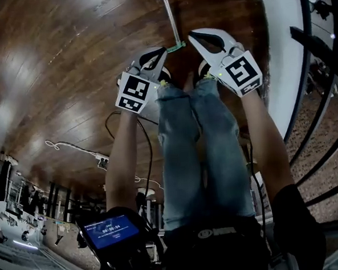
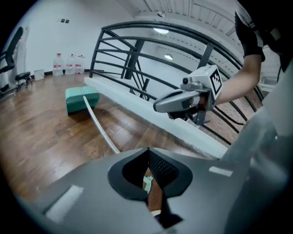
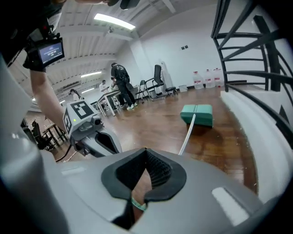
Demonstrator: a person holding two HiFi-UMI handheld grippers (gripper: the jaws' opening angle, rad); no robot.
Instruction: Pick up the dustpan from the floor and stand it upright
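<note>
Dustpan is lying flat on the wood floor, well out in front of the person. The green pan end is the far end, and its long pale handle runs back toward the grippers. It sits fairly close to the white ledge under the black railing.

From the head view, the left gripper and right gripper are both low, just past the person's jeans. The green tip of the handle is between their noses.

Both have their jaws together with nothing pinched, and you just see a sliver of that green tip through the gap under each one. The left nose is right beside the tip, but I honestly can't tell if it's touching.
</note>
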